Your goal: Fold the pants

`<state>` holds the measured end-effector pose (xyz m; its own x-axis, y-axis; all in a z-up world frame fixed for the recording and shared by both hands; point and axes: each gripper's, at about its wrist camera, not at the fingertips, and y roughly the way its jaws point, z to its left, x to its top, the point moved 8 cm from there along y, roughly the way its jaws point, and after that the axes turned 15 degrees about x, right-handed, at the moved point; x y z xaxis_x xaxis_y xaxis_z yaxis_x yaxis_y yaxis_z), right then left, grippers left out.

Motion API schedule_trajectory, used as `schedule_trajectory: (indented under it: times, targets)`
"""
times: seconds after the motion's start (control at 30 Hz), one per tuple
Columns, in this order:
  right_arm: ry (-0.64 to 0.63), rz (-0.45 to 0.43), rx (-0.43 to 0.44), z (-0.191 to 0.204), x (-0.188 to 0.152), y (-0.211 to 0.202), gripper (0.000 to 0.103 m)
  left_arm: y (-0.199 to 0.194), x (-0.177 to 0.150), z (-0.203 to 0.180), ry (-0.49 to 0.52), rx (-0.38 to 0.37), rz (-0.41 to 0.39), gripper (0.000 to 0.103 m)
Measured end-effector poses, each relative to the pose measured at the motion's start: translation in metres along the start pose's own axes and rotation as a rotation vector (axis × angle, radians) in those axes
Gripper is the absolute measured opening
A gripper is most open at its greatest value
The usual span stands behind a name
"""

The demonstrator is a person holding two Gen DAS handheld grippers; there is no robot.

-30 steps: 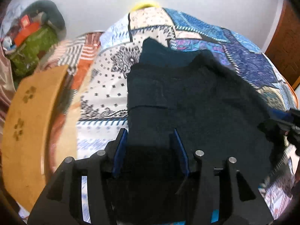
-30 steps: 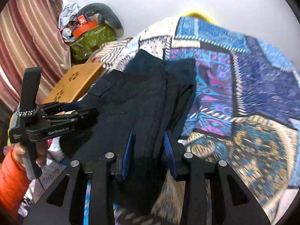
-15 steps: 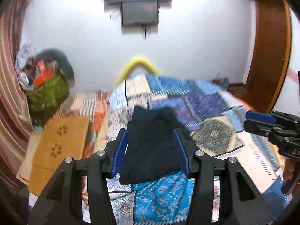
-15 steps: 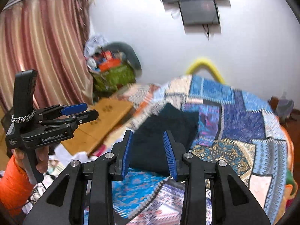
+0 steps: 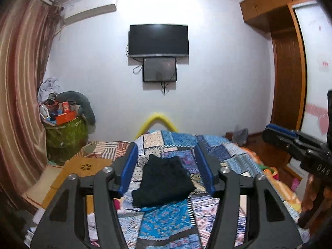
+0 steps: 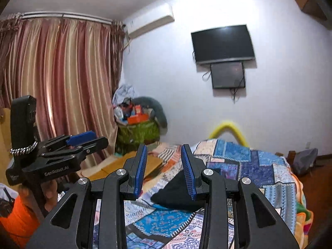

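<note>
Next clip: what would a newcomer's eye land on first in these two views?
Probably the dark folded pants, a compact bundle on the bright patchwork quilt, framed between the open left claw. The open right claw is clear of them too, holding nothing. Behind, a black TV hangs on the white wall and striped curtains fill the left.

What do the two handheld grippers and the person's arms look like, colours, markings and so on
Both are matte black plastic linkages with silver pivot bolts and ribbed blue pads. The left gripper carries white GenRobot.AI lettering and a braided black-and-white cord on its handle, seen from the right wrist view. The right gripper shows partial white characters. The left hand emerges from an orange sleeve.
</note>
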<state>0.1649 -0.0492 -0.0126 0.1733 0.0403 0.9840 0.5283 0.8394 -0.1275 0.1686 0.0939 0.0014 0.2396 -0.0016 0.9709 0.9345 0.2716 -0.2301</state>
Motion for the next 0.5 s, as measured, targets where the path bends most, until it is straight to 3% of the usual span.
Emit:
schedule_trajectory:
  times: [0.1, 0.2, 0.3, 0.37, 0.5]
  targets:
    - [-0.002, -0.015, -0.021, 0.006, -0.008, -0.005, 0.04, -0.015, -0.007, 0.004, -0.021, 0.018, -0.022, 0.066]
    - [-0.013, -0.021, -0.052, 0.01, -0.011, -0.007, 0.053, -0.026, -0.01, 0.008, -0.039, 0.0, -0.036, 0.09]
    - [-0.023, -0.01, -0.089, 0.008, -0.011, -0.004, 0.064, -0.035, -0.01, 0.012, -0.032, 0.007, -0.058, 0.095]
    - [-0.028, -0.013, -0.112, 0.008, -0.009, -0.006, 0.081, -0.039, -0.01, 0.014, -0.029, 0.022, -0.064, 0.103]
    - [-0.066, -0.04, -0.158, 0.01, -0.004, -0.008, 0.101, -0.042, -0.012, 0.019, -0.052, 0.019, -0.064, 0.103]
